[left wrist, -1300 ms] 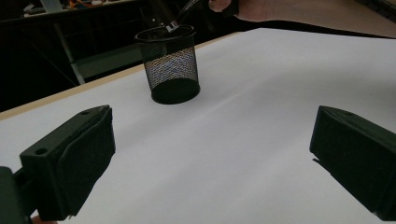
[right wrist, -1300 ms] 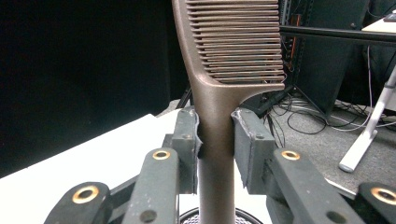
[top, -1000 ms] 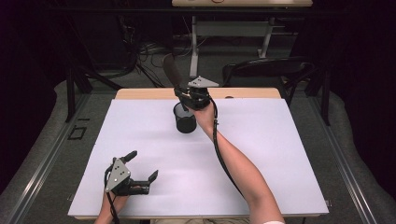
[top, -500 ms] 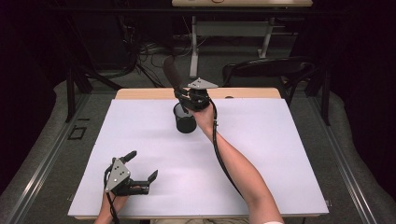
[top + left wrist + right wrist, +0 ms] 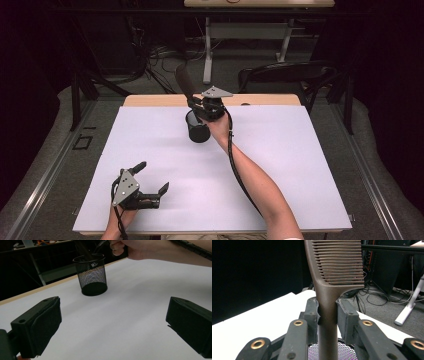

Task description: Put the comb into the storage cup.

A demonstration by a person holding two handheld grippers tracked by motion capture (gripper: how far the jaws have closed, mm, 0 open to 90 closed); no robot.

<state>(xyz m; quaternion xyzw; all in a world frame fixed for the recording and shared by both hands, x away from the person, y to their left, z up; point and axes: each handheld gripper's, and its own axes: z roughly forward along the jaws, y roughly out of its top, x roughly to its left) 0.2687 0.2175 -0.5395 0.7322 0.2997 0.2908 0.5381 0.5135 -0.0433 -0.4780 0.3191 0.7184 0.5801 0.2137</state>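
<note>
Right claw clamped on the handle of a dark brown plastic comb, jaws pressing it from both sides, teeth end pointing up and away. Seen from the high view, same right claw held above the far middle of the table, comb slanting up and to the left out of it. Directly below, a round black wire-mesh cup standing upright on the white table; mesh rim visible between the jaws in the right gripper view. Lower end of the comb handle seemingly dipping inside the cup's mouth, though hard to say from the left gripper view whether touching the mesh. Right hand just beside the cup's rim there.

Left claw near the front left edge of the table, jaws spread wide, gripping nothing, well apart from the cup. Black padded fingers framing bare white tabletop.
</note>
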